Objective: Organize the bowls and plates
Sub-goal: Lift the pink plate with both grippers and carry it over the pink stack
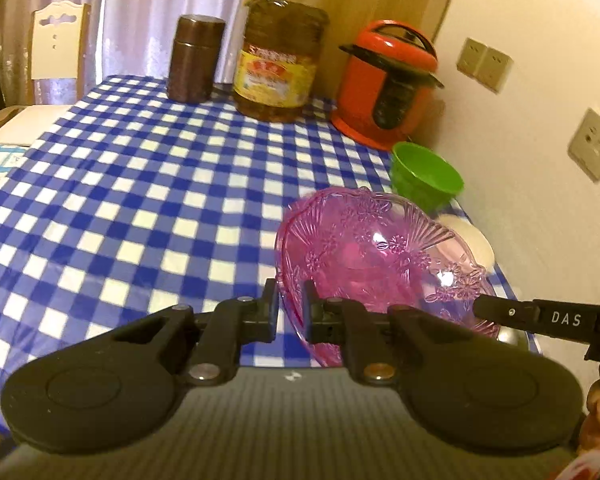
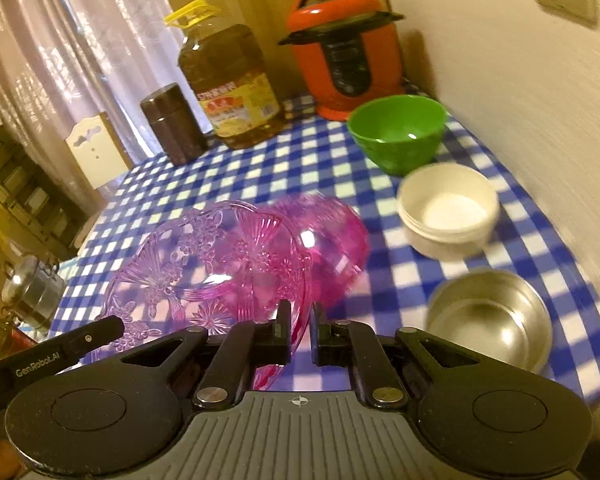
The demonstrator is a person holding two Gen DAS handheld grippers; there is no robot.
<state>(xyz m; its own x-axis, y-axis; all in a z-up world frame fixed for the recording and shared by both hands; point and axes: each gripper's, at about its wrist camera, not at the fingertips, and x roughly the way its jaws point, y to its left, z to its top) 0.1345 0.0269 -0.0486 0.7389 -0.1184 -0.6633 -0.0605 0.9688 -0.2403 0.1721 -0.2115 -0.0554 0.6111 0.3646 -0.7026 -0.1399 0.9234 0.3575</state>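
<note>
Lowest in the left wrist view, the left gripper (image 1: 290,312) was clamped on the near rim of the pink glass dish (image 1: 376,256), which hung tilted above the checked tablecloth (image 1: 140,184). In the right wrist view the right gripper (image 2: 300,334) pinched the same dish (image 2: 228,264) at its rim; motion blur smeared the dish's far edge. Only this view showed the steel bowl (image 2: 492,316) at lower right whole. The white bowl (image 2: 448,208) sat beyond it; the left view hid most of that bowl (image 1: 472,240) behind the dish. Farther back stood the green bowl (image 2: 396,132), the red cooker (image 2: 344,52) and the oil bottle (image 2: 228,84).
</note>
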